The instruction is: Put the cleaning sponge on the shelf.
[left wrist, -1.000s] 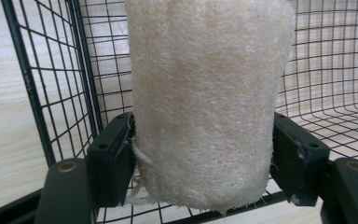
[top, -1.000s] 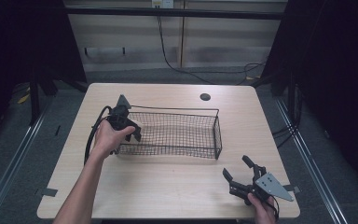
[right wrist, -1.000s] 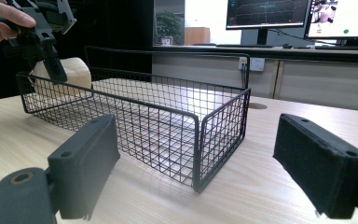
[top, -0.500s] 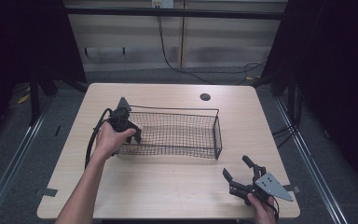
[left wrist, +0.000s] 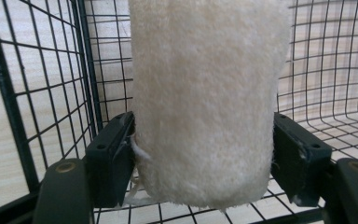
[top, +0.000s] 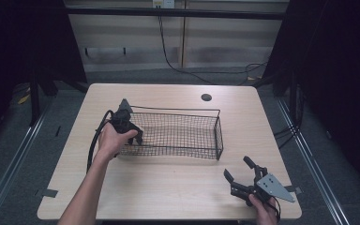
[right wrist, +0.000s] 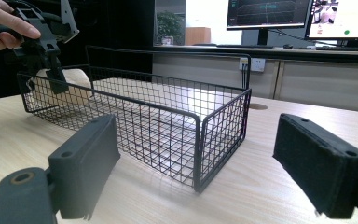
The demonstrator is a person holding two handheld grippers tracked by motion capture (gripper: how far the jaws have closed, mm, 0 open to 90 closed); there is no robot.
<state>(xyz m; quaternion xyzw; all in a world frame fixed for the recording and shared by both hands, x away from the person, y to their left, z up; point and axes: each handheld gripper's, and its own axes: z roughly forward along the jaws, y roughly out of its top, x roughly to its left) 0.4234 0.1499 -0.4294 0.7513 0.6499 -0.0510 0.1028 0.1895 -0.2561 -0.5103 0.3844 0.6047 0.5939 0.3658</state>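
Note:
A cream plush roll [left wrist: 205,93] stands upright between my left gripper's [left wrist: 203,158] two black jaws, which press on its lower sides. It is inside the left end of a black wire basket [left wrist: 9,93], just above the basket floor. In the high view my left gripper [top: 133,133] reaches over the basket's [top: 218,133] left end, held by a hand. My right gripper [top: 241,174] rests near the table's front right corner, jaws wide apart and empty. In the right gripper view, my right gripper [right wrist: 196,172] faces the basket [right wrist: 223,126] corner, with the left gripper [right wrist: 51,65] at its far end.
The basket sits mid-table on a light wooden table [top: 168,192]. A round cable hole [top: 206,97] lies behind the basket. A black cable [top: 93,140] loops from the left gripper. Monitors [right wrist: 268,14] stand beyond the table in the right gripper view.

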